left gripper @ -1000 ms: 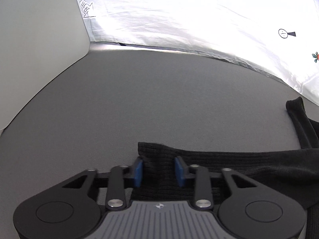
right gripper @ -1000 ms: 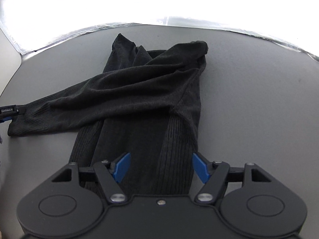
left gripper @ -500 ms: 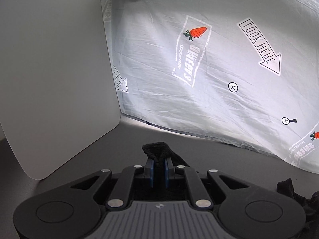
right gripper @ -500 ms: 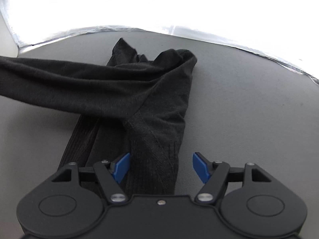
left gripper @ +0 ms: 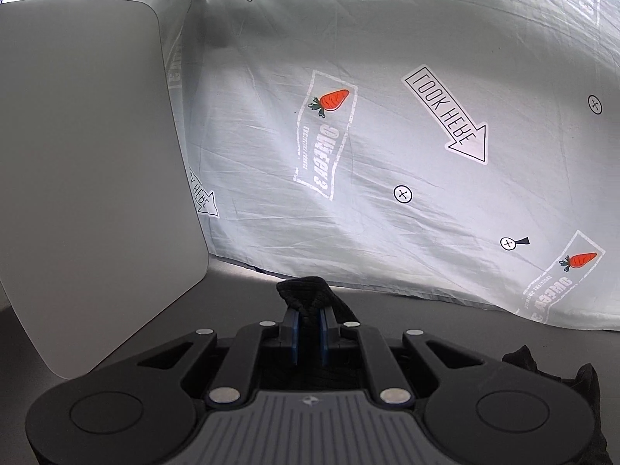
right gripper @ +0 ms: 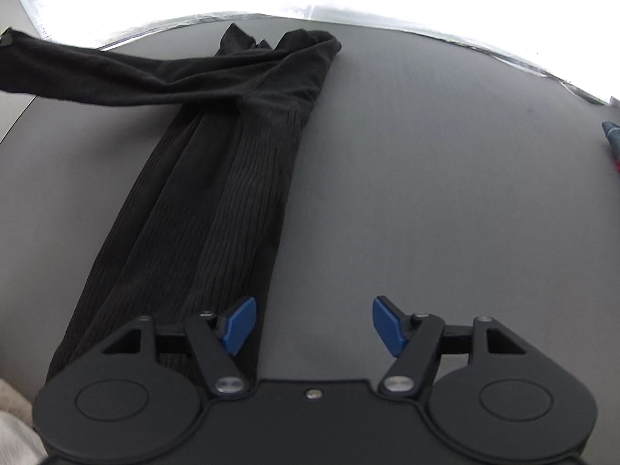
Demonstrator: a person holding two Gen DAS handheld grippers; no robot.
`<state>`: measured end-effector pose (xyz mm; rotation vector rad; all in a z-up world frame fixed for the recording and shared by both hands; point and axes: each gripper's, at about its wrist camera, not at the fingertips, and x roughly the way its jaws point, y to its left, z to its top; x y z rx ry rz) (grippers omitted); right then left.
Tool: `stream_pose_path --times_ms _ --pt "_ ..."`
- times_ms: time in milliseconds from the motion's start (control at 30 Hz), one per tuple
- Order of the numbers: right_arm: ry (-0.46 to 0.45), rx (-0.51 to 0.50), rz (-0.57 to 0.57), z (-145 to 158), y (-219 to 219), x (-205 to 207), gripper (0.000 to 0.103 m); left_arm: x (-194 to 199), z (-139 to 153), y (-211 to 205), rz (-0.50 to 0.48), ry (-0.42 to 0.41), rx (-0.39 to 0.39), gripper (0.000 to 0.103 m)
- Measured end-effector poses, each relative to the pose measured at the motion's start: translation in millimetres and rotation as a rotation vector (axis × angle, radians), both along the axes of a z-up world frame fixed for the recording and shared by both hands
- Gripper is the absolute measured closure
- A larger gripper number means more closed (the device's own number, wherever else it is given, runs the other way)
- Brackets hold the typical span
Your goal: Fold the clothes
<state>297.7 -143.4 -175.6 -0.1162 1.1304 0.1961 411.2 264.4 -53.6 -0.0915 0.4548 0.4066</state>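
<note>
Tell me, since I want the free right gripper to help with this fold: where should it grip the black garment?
Probably the near ribbed end of the black garment, at its right edge beside the open right gripper. That edge lies flat and straight on the gray table; come in low from the right. The left gripper holds the sleeve end.

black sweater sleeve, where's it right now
In the right wrist view the sleeve stretches off the upper left, lifted from the gray table; its cuff is pinched in the left gripper.
</note>
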Motion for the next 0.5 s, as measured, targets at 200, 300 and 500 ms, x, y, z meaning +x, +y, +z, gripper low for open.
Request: stream_pose_path --times_ms 200,300,500 --pt "0.082 0.056 0.107 -12 14 -54 0.063 -20 19 -15 -0.040 -0.035 -0.016 0.091" --pt "0.069 0.049 0.089 -19 18 -66 0.097 -28 25 -23 -0.048 -0.049 0.005 0.091" --pt "0.048 -0.001 -0.034 -16 3 -83 0.097 -48 32 -32 -0.049 -0.065 0.018 0.091"
